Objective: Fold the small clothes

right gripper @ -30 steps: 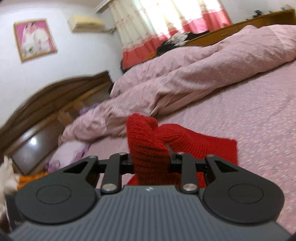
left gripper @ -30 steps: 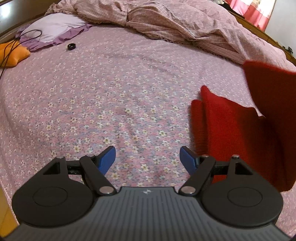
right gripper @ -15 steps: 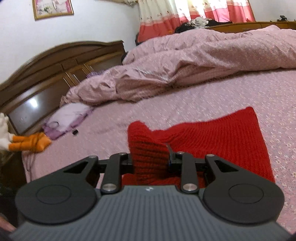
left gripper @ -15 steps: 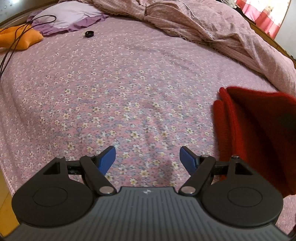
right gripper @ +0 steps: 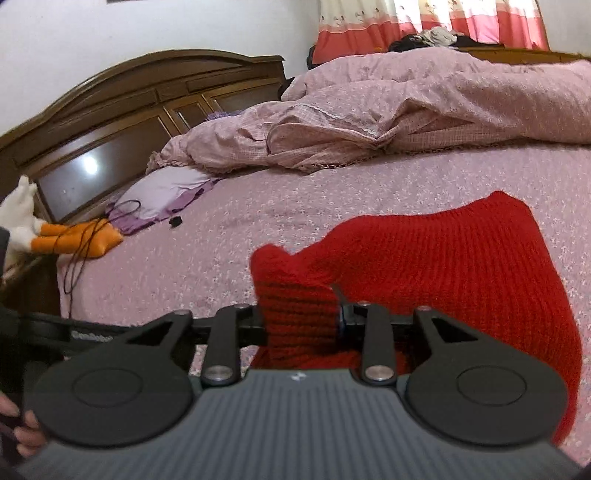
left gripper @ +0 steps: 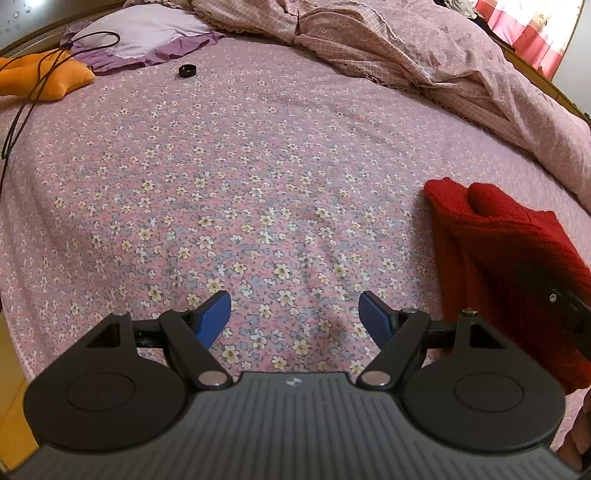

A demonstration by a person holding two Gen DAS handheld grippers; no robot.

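Bedsheet [left gripper: 258,166], pink and flowered, carries a red knitted garment [right gripper: 443,258] below the rumpled pink quilt [right gripper: 406,110]. Right gripper [right gripper: 300,314] jaws are opening around its bunched corner; left gripper [left gripper: 294,314] jaws gape, empty. Only the right view shows the wooden headboard [right gripper: 129,107].

I count one red knitted garment [right gripper: 443,258], one rumpled pink quilt [left gripper: 424,55], one lilac pillow [left gripper: 140,33], one orange-legged plush toy [right gripper: 74,236], one small black ring [left gripper: 187,70], one black cord [left gripper: 26,103], and my two grippers.
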